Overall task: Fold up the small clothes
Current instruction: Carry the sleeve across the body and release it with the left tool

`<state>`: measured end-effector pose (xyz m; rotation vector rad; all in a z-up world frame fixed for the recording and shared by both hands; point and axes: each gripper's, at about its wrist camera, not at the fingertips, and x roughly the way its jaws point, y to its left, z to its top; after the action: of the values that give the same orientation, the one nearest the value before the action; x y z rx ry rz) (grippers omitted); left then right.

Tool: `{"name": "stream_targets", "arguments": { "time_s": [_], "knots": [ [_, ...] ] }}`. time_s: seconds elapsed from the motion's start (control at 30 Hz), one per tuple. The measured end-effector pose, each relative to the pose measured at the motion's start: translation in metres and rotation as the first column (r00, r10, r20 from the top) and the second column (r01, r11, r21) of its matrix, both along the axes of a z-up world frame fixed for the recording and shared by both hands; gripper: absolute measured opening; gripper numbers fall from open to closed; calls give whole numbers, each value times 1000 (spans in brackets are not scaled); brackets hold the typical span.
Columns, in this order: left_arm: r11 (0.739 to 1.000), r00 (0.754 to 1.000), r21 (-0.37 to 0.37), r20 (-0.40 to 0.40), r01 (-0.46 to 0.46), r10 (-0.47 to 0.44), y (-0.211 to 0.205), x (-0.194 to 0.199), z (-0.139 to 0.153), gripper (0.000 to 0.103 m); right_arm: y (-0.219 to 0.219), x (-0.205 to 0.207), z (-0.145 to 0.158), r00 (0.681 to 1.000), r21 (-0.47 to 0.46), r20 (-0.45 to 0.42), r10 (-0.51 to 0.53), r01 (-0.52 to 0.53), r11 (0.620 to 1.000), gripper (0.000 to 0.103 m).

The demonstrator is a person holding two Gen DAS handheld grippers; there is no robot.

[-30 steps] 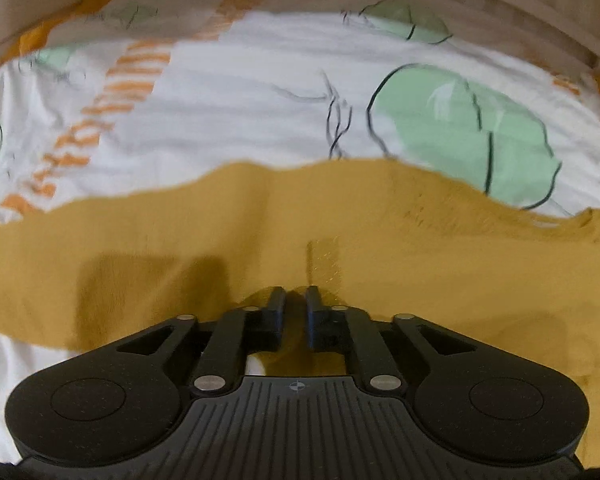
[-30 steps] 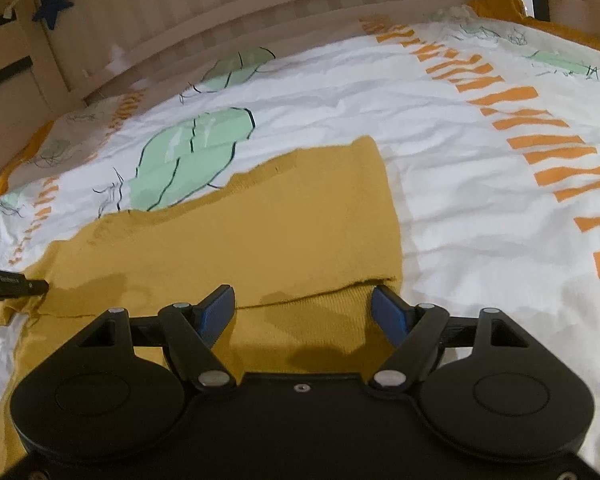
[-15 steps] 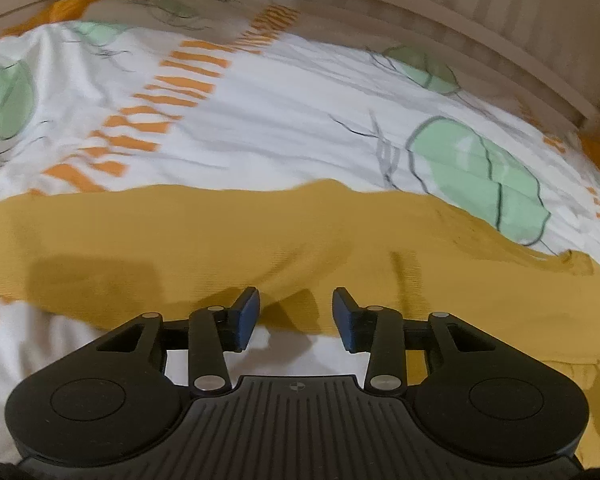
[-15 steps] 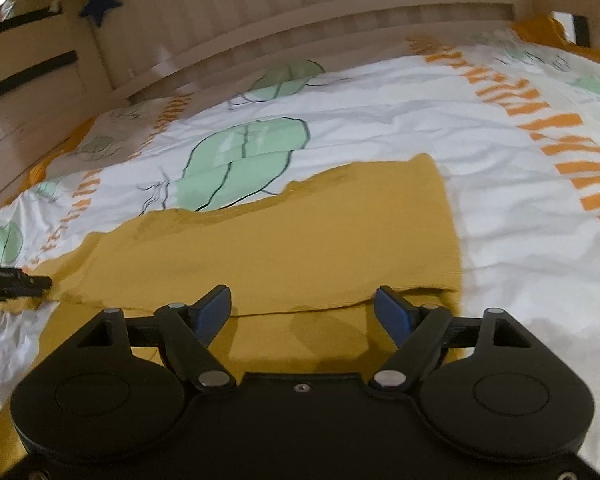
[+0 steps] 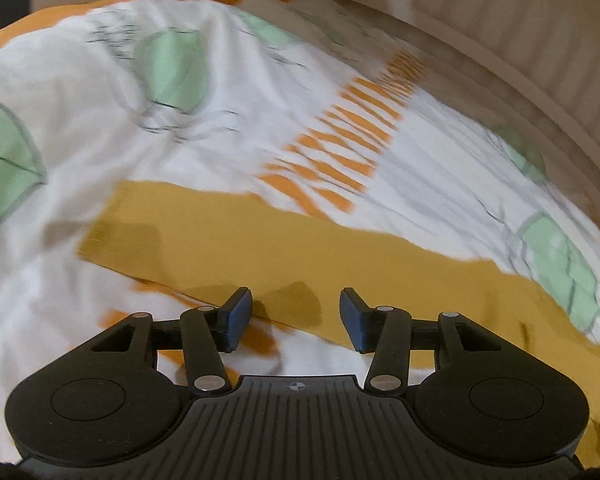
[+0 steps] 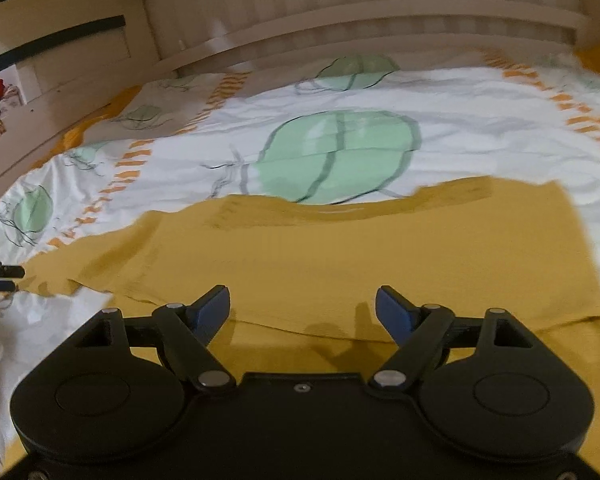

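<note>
Surrounding the mustard garment [image 6: 340, 256]: leaf-print sheet [image 6: 260, 128], slatted rail [image 6: 340, 20].

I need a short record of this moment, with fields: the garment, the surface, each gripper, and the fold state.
garment: mustard yellow knit garment, lying flat
surface: white bedcover with green leaves and orange dashes
left gripper: open, over the sleeve, holds nothing
right gripper: open, over the garment body, holds nothing
fold state: one layer is already turned over; its edge lies near the right gripper
</note>
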<state>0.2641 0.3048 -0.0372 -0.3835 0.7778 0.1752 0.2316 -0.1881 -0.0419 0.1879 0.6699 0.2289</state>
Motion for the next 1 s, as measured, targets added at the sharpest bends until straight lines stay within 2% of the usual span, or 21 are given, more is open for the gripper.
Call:
{"name": "stream_targets", "arguments": {
  "time_s": [0.13, 0.27, 0.47, 0.6, 0.8, 1.0],
  "knots": [
    [997, 997, -28, -5, -75, 75, 38, -2, -4, 49, 40, 20, -6, 1000, -28, 12, 20, -20, 999, 82],
    [988, 991, -75, -11, -133, 132, 66, -6, -14, 51, 67, 32, -20, 999, -83, 32, 0, 3, 997, 82],
    [977, 988, -144, -11, -156, 156, 86, -3, -30, 57, 76, 31, -38, 998, -136, 36, -52, 56, 989, 82],
    [970, 987, -188, 11, -156, 161, 92, 3, -33, 68, 76, 30, -44, 997, -140, 47, -60, 66, 988, 82],
    [955, 981, -235, 33, -179, 192, 96, 8, -38, 71, 89, 33, -49, 997, -213, 55, -54, 64, 975, 88],
    [944, 979, -275, 36, -183, 200, 102, 8, -38, 70, 89, 35, -51, 997, -212, 59, -55, 67, 975, 89]
  ]
}}
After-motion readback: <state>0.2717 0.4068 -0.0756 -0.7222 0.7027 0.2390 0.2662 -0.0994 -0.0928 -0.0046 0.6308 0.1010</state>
